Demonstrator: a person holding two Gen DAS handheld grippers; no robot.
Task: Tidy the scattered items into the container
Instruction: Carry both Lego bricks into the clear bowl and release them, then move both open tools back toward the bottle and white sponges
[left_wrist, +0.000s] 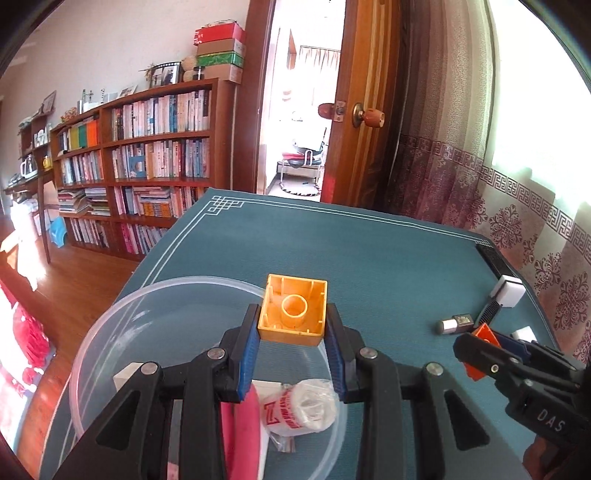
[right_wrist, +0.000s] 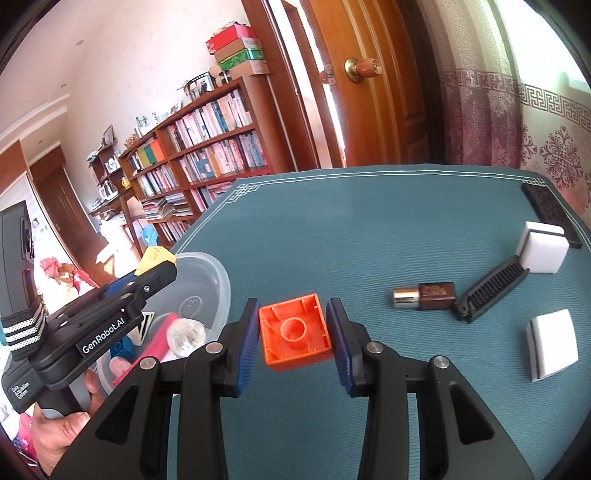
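Your table mat (right_wrist: 369, 229), teal with a white border line, fills the lower part of both views. At its left edge sits the clear plastic container (left_wrist: 110, 325); inside you've got a pink item (left_wrist: 240, 424), a clear-wrapped roll with red print (left_wrist: 299, 410), and a blue piece (right_wrist: 123, 347) that shows in the right wrist view.

Your left gripper (left_wrist: 291, 332) is over the container, pads closed onto both sides of the yellow block (left_wrist: 293, 314), hollow side facing the camera. The block is lifted, off the mat.

Your right gripper (right_wrist: 293, 336) is low over the mat, just right of the container. Its jaws straddle the orange block (right_wrist: 295, 336), which lies hollow side up on the mat. A thin gap shows at the left pad; the right pad looks to be touching, so you're partly open and not clamped.

Loose items on the right of the mat: two white sponges, one far (right_wrist: 541, 251) and one near (right_wrist: 552, 345), a black comb (right_wrist: 489, 291) between them, and a brown bottle with a silver cap (right_wrist: 424, 295) just left of the comb. A black bar (right_wrist: 550, 214) lies at the far right edge, touching the far sponge.
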